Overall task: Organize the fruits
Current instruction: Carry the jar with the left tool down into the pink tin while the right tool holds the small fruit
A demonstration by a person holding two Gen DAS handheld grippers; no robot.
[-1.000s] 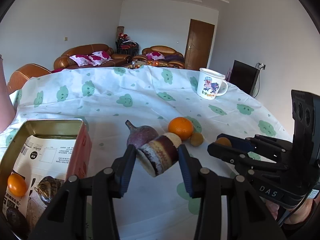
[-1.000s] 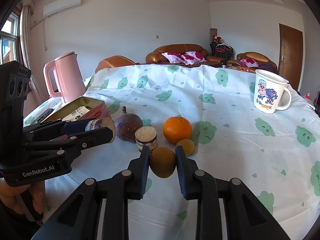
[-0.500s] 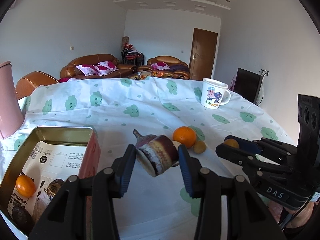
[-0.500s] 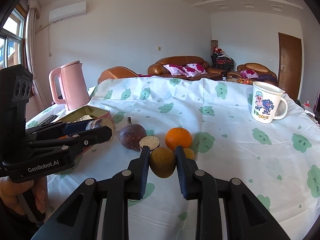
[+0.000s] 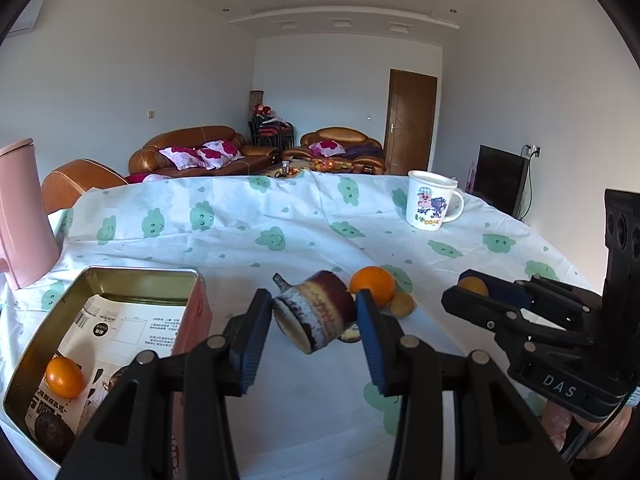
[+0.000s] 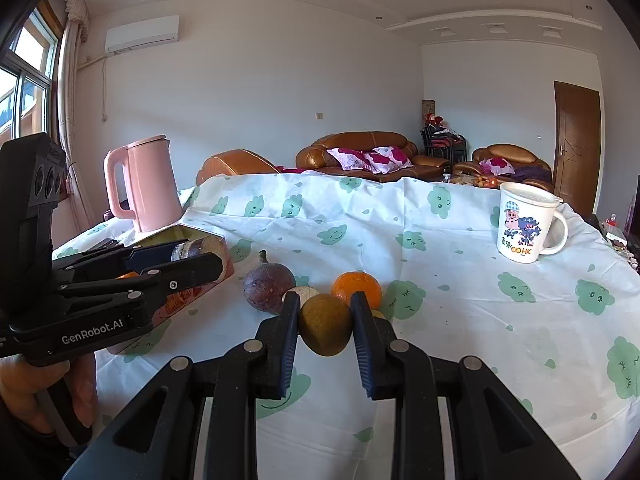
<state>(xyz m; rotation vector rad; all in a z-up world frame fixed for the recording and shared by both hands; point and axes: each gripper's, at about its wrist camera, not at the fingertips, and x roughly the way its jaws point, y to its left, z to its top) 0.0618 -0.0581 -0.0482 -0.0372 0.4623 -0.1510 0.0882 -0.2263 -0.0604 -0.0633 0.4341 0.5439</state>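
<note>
Left wrist view: the left hand-held gripper (image 5: 316, 320) sits at lower centre, its jaws closed on a striped brown cut piece (image 5: 314, 314) (cane or root, I cannot tell which) held clear of the desk (image 5: 280, 224). The tin (image 5: 104, 280) lies open at lower left with a small orange (image 5: 64, 376) inside and a dark fruit near its bottom corner. Over the last second the view has tipped upward: the tin has slid down the frame, more ceiling shows, and the pink kettle (image 5: 20, 216) has come into the left edge. The grip has not changed. On the cloth behind the piece sit an orange (image 5: 372, 284) and a small yellow fruit (image 5: 402, 304). The right hand-held gripper (image 5: 472, 292) shows at right, a yellowish fruit between its tips.

Right wrist view: the right hand-held gripper (image 6: 325, 330), lower centre, is clamped tight on an olive-brown fruit (image 6: 326, 324), also lifted. Behind it lie a purple fruit (image 6: 269, 286), a pale cut slice (image 6: 300, 292) and the orange (image 6: 357, 288); the mug (image 6: 520, 222) stands at right. This view has tilted up too, with both loads unchanged.

Both pieces look raised and ready to carry, so I judge the next step is the tin, with three or four items still loose on the desk.
</note>
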